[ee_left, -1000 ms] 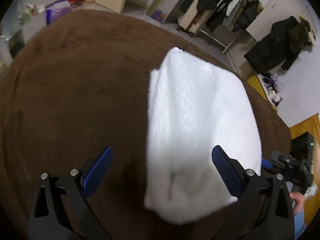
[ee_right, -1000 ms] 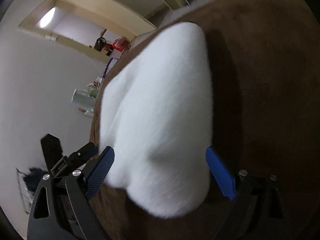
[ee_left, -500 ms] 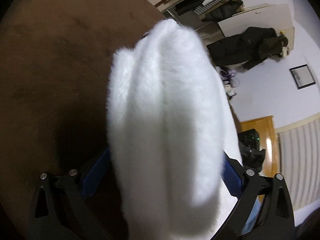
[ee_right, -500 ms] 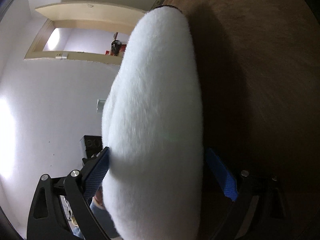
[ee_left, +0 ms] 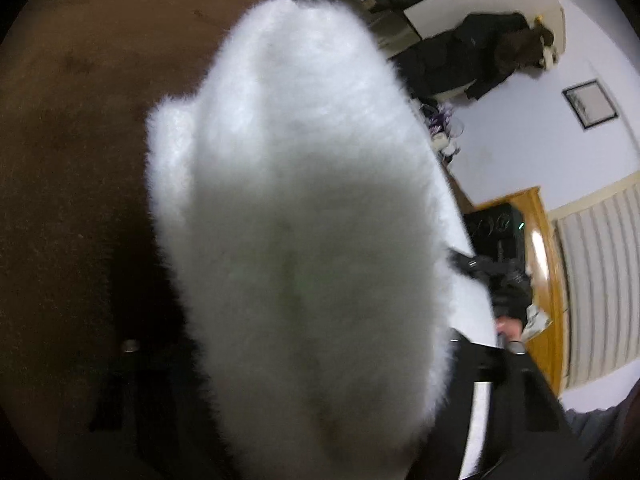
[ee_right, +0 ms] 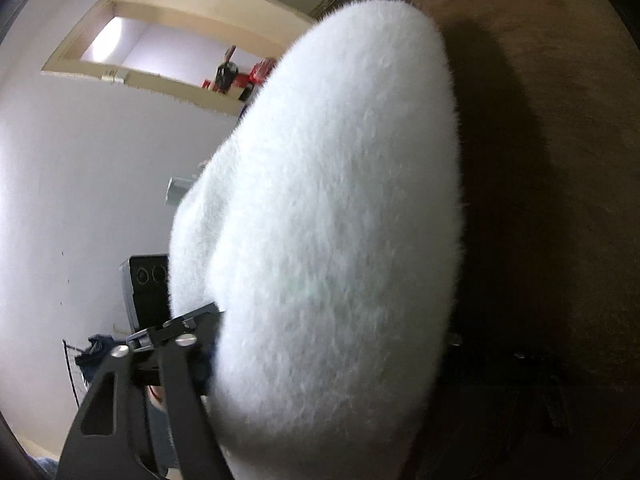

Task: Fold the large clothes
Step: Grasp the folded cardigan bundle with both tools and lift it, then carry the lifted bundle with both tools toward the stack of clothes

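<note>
Between the two black finger frames of the left claw a folded bundle of fluffy white fleece clothing is seen, filling the middle of the left wrist view and hiding the pads. Whether this claw is clamped on the fabric cannot be told, since only the dark frames at lower left and lower right are visible. On the left, the bundle is backed by a brown plush surface, and it cannot be told whether the fabric is resting on it or is lifted clear. Further right, dark coats hung against a pale wall, a framed picture, a wooden door and slatted blinds are visible.

Across the right wrist view, a white wall with a lit recess is seen at left, then the right claw, whose left frame is pressed against the same white bundle. Its pads are covered by fleece, so its grip cannot be judged either. At right, the brown plush surface is shadowed beside the bundle.
</note>
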Demonstrator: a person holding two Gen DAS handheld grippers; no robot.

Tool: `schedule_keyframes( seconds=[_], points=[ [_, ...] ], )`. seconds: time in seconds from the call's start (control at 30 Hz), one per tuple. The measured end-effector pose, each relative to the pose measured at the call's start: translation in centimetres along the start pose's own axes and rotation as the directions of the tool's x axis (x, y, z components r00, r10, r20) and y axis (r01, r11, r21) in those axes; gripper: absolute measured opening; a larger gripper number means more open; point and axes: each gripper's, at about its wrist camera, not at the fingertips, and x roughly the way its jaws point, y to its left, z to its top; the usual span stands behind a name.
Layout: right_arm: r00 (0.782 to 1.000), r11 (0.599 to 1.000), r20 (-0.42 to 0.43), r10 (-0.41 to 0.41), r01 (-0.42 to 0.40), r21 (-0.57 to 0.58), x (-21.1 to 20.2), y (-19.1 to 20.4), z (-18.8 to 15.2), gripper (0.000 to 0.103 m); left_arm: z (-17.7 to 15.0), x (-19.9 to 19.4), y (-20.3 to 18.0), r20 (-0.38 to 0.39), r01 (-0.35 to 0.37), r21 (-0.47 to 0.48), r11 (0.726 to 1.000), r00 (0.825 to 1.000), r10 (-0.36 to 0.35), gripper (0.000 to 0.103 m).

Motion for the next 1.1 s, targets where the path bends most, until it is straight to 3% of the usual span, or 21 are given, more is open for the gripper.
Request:
schedule_keyframes(
  seconds=[0.17, 0.53, 0.8, 1.1],
  points=[
    [1.0, 1.0, 0.027, 0.016, -0.015, -0.026, -0.3, 1.4, -0.2, 0.051, -0.4, 0.0, -2.2, 0.032, -0.054, 0.041, 0.998, 0.998, 0.053, 0.046],
    [0.996, 0.995, 0.028, 0.079, -0.077, -0.065, -1.3, 5.3, -0.8, 0.047, 0.2, -1.8, -6.1, 0.061, -0.121, 0.074, 0.99, 0.991, 0.117, 0.044],
    [0.992, 0.992, 0.07, 0.103, -0.097, -0.084, -7.5, 8.1, -2.3, 0.047, -1.1, -5.3, -9.8, 0.072, -0.091, 0.119, 0.989, 0.994, 0.083, 0.044],
    [0.989, 0.992, 0.117, 0.092, -0.08, -0.102, -15.2, 8.8, -9.3, 0.047, -5.5, -6.5, -15.0, 0.044, -0.084, 0.168, 0.982, 0.996, 0.078, 0.044]
  ],
)
